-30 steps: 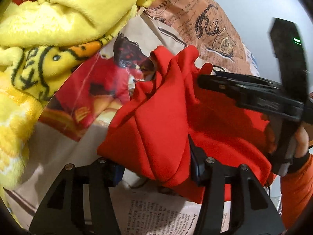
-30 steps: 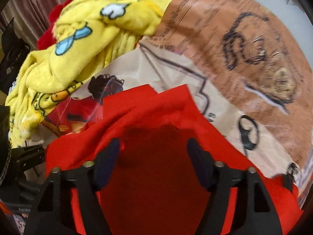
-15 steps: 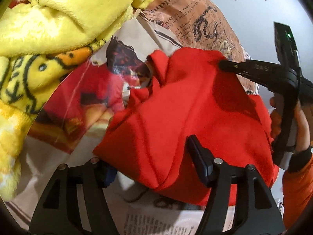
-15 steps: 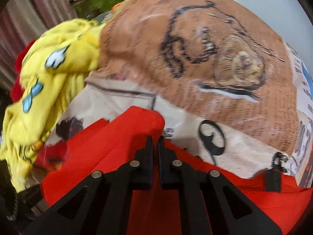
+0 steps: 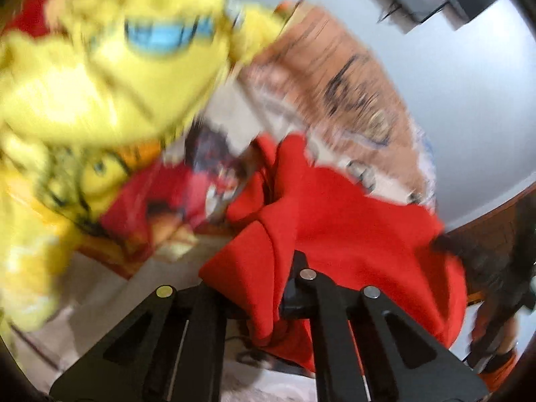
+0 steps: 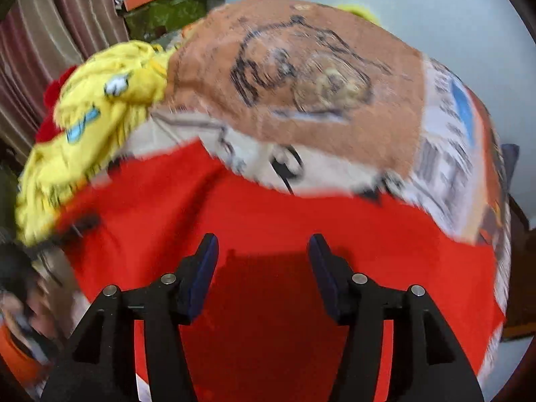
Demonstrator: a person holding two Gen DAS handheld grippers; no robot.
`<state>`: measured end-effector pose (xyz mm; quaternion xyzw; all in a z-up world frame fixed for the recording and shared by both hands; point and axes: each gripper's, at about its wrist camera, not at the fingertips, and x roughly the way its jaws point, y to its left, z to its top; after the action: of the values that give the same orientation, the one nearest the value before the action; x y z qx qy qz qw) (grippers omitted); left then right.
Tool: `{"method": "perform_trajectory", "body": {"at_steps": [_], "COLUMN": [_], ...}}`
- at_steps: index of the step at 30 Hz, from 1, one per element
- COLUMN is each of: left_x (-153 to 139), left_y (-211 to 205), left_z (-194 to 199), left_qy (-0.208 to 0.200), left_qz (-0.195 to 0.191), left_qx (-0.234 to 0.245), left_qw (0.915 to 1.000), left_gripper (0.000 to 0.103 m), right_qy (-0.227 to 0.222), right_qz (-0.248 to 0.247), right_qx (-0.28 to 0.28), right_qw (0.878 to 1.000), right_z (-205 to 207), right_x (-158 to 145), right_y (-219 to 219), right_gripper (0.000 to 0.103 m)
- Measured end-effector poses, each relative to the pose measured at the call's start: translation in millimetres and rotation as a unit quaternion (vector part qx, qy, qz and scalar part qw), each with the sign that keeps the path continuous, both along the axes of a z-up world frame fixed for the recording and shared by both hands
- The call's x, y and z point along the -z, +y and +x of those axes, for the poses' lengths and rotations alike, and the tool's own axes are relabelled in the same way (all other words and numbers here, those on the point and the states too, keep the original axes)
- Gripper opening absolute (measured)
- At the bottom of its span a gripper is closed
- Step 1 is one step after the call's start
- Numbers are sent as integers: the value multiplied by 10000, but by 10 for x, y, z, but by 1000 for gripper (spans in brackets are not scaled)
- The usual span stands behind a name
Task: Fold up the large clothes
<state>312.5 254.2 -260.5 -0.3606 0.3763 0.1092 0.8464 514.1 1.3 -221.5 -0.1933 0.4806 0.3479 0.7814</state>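
Nearest, the left gripper [image 5: 264, 305] is clamped on a bunched fold of the red garment [image 5: 335, 227], the cloth pinched between its jaws at the near edge. The right gripper [image 6: 263, 268] hangs over the same red cloth with its jaws opening and nothing between them, the fabric lying flat beneath. Beyond, the garment spreads over the printed table cover [image 6: 301, 100], partly doubled but rumpled, so folding looks begun and far from finished. Farther back, a yellow fleece garment [image 6: 97, 114] sits heaped and unfolded, apparently awaiting its turn.
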Motion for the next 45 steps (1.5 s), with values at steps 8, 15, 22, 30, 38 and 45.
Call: {"method": "perform_trajectory", "body": {"at_steps": [8, 15, 22, 30, 38, 45], "left_x": [-632, -655, -1101, -1474, -1632, -1199], "left_y": [-15, -142, -619, -1297, -2505, -3589], "left_z": [-377, -474, -304, 227, 904, 1225], "left_qy": [-478, -278, -635, -903, -1047, -632], "left_qz": [540, 641, 1088, 1233, 1527, 1809], "left_qx": [-246, -224, 161, 771, 1850, 2970], "left_qw": [9971, 9973, 9919, 9852, 9651, 9354], "left_gripper": [6, 6, 6, 6, 5, 5], "right_qy": [64, 461, 484, 24, -262, -66], "right_qz": [382, 1339, 868, 938, 1179, 1293], "right_qx": [753, 896, 337, 266, 1961, 2845], "right_qw": [9964, 9859, 9945, 9952, 9731, 9499], "right_z": [-108, -334, -650, -715, -456, -399], "right_x": [139, -198, 152, -66, -257, -123], "right_y": [-729, -687, -197, -579, -2196, -3059], "right_gripper": [73, 73, 76, 74, 74, 74]}}
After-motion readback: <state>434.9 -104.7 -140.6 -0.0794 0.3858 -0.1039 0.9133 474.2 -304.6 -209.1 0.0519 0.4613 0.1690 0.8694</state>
